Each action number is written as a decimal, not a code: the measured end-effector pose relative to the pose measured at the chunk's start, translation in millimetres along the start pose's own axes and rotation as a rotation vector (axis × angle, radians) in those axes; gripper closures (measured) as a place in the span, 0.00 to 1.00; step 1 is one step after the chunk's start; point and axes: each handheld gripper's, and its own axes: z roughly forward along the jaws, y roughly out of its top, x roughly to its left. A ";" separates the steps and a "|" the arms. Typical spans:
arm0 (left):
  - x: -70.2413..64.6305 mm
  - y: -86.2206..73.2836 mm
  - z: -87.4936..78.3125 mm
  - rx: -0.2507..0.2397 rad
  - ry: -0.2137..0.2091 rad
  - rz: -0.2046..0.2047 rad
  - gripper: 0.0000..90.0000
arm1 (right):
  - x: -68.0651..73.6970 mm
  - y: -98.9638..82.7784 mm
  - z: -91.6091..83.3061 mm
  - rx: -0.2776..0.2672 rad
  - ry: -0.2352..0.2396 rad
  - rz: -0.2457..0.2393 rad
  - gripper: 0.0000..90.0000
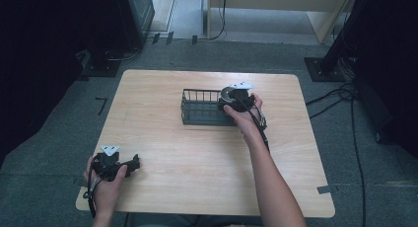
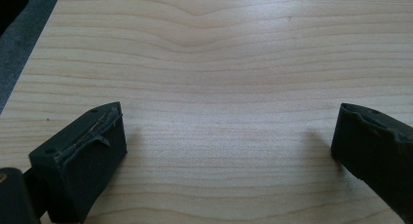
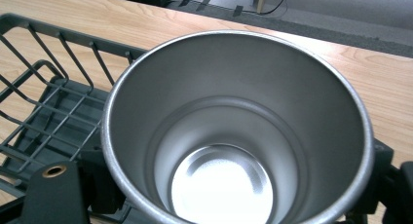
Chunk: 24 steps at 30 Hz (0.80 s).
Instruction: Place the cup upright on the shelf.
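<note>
A shiny metal cup [image 1: 227, 93] sits upright in my right gripper [image 1: 232, 101], which is shut on it at the right end of a dark wire basket [image 1: 197, 111]. In the right gripper view the cup [image 3: 234, 112] is empty, its mouth facing the camera, with the black fingers [image 3: 377, 170] against its sides and the basket [image 3: 48, 112] below and to the left. Whether the cup rests on the basket floor I cannot tell. My left gripper [image 1: 132, 164] lies low over the table's near left corner, open, with bare wood between its jaws [image 2: 229, 131].
The light wooden table [image 1: 197, 163] has rounded corners and stands on grey carpet. Cables [image 1: 345, 96] trail on the floor at the right. Dark equipment stands [image 1: 128, 19] sit beyond the far left edge, and a pale cabinet [image 1: 276, 5] lies behind.
</note>
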 end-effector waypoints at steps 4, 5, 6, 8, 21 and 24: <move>0.0 0.0 0.0 0.000 0.000 0.000 0.00 | -0.3 -0.2 0.0 0.004 0.007 -0.001 0.20; 0.0 0.0 0.0 0.000 0.000 0.000 0.00 | -0.5 -0.2 -0.1 0.006 0.009 -0.001 0.20; 0.0 0.0 0.0 0.000 0.000 0.000 0.00 | -0.5 -0.2 -0.1 0.006 0.009 -0.001 0.20; 0.0 0.0 0.0 0.000 0.000 0.000 0.00 | -1.5 -0.4 -0.9 0.015 0.018 0.002 0.19; 0.0 0.0 0.0 0.000 0.000 0.000 0.00 | -5.2 4.1 -12.3 0.017 0.077 0.018 0.02; 0.0 0.0 0.0 0.000 0.000 0.000 0.00 | -6.7 5.6 -16.9 0.007 0.080 0.022 0.01</move>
